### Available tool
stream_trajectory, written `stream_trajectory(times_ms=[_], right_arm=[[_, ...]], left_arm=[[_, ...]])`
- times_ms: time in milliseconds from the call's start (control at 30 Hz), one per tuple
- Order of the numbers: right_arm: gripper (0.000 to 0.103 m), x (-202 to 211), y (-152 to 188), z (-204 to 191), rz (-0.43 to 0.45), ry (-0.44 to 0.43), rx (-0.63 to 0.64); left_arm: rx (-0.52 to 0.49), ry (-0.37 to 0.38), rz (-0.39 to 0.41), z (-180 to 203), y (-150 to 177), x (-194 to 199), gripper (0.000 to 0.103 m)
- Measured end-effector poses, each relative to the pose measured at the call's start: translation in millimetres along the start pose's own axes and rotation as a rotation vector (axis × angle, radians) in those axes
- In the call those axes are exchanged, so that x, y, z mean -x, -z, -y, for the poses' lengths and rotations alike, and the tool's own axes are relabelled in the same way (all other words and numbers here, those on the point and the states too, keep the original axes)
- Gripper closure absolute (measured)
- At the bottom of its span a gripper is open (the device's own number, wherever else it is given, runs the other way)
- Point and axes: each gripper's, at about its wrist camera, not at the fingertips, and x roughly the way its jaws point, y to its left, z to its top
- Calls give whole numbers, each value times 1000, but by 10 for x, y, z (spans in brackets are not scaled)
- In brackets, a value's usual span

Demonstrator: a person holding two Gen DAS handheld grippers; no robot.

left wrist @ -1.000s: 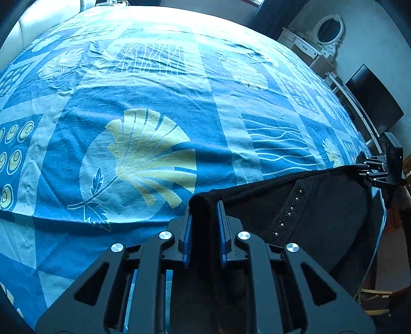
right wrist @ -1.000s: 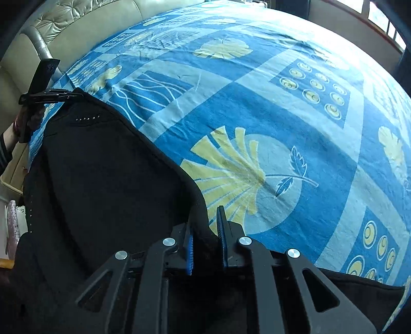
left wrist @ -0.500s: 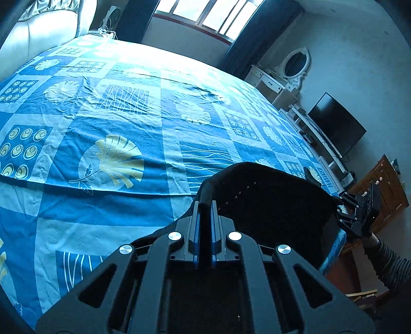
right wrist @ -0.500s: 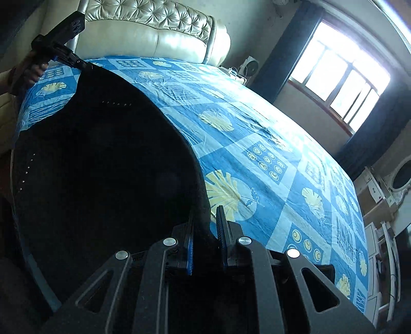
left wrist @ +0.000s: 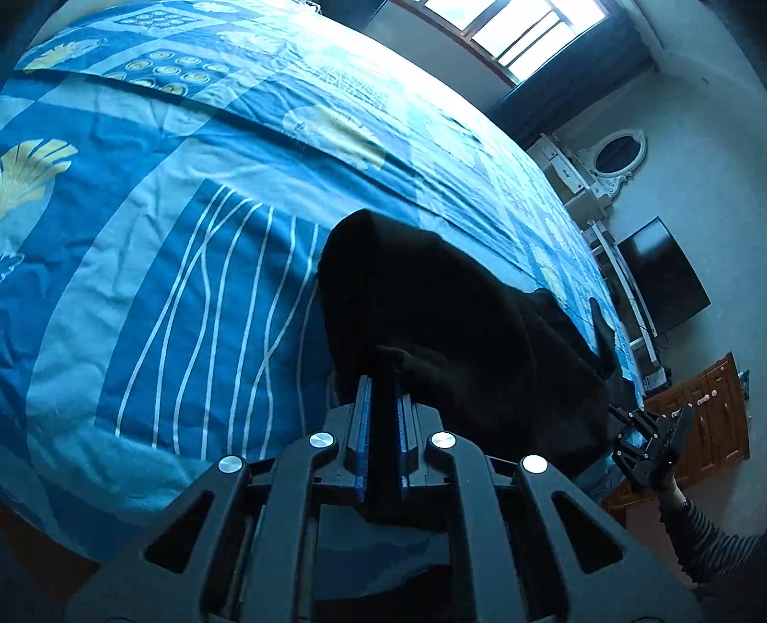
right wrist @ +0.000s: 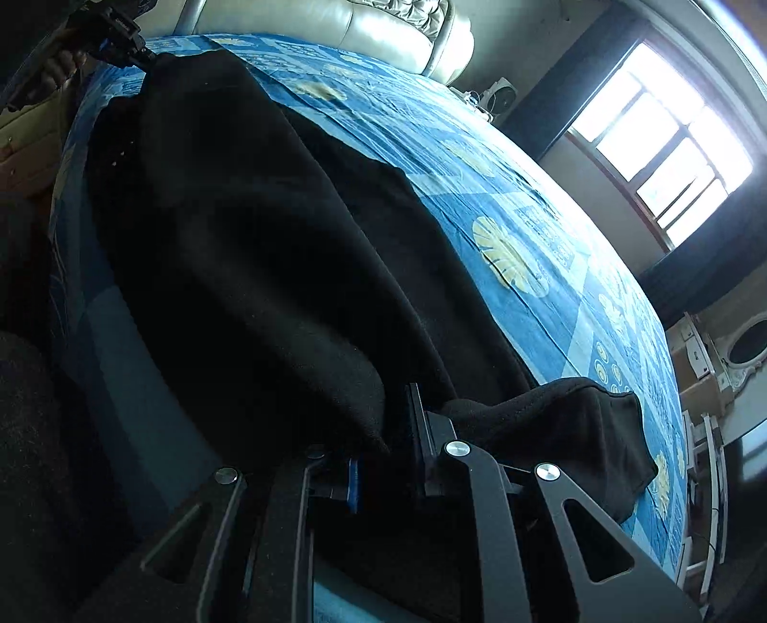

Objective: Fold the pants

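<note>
The black pants (left wrist: 455,311) lie spread along the near edge of the blue bed, stretched between my two grippers. My left gripper (left wrist: 383,383) is shut on one end of the fabric, which bunches up over its tips. In the right wrist view, that same left gripper (right wrist: 144,55) holds the far corner at top left. My right gripper (right wrist: 388,441) has the other end of the pants (right wrist: 263,239) between its fingers. Its jaws are opening, with cloth draped over the left finger and still caught in the gap. A loose fold lies to its right. The right gripper (left wrist: 623,421) also shows at the bed's edge.
The blue patterned sheet (left wrist: 191,263) covers the whole bed, with a padded headboard (right wrist: 359,24) behind. A TV (left wrist: 661,278), a dresser with an oval mirror (left wrist: 618,153) and a wooden cabinet (left wrist: 709,421) stand past the foot. A striped sleeve (left wrist: 709,546) holds the right gripper.
Both grippers swung sideways and rolled, carrying the pants down onto the bed's near edge. The cloth now sags on the sheet. The right jaws stand slightly wider.
</note>
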Motion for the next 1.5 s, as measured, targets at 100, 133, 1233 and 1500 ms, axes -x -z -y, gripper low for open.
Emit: stream_trajectory(times_ms=[100,133,1233,1500], right_arm=[[73,47,38,27,-7,9,-3],[68,78,40,40,-11,7,-11],[92,-132,339,368,13,-744,-1336],[94,229,286,468,47,-701,-1231]], left_arm=[[66,-13,-9,-186,158,4,94],[92,1,0,-228,208,53,94],[403,33,91,223,430,-173,94],[365,-14,77,394,649,82,95]])
